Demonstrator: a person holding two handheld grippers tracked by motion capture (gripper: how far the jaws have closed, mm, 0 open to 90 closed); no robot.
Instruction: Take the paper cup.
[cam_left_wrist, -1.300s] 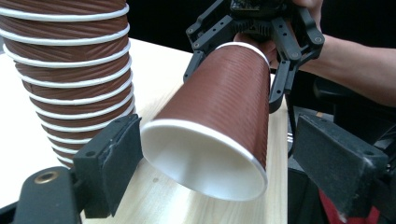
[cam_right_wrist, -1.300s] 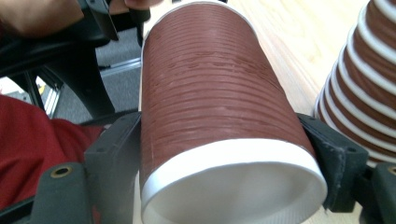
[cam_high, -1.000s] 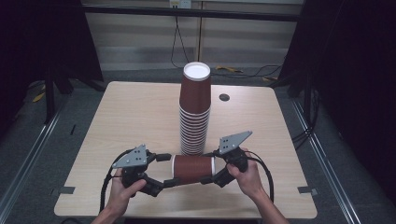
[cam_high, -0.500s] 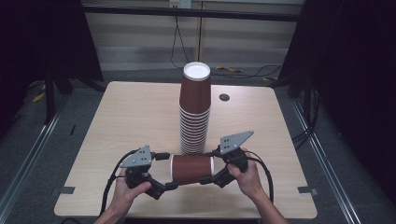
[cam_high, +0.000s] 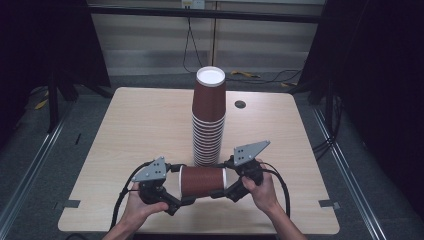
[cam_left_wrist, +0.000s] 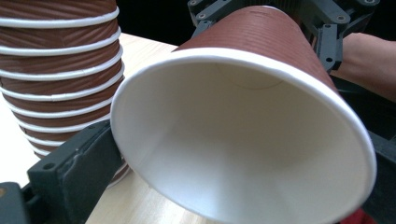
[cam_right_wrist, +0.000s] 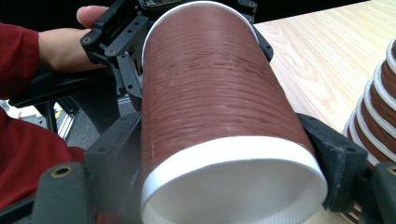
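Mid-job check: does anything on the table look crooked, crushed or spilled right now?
Nothing looks spilled or crushed. The tall cup stack stands upright at the table centre, its top cup upside down. The single cup lies sideways between the left hand-held gripper and right hand-held gripper, undented; that fits a handover.

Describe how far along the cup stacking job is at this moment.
Done: a tall stack of cups stands upside down on the table. In hand: one cup is held sideways by the right claw; the left claw has just been opening its jaws, the cup's mouth end between them. Left: probably seating that cup on the stack.
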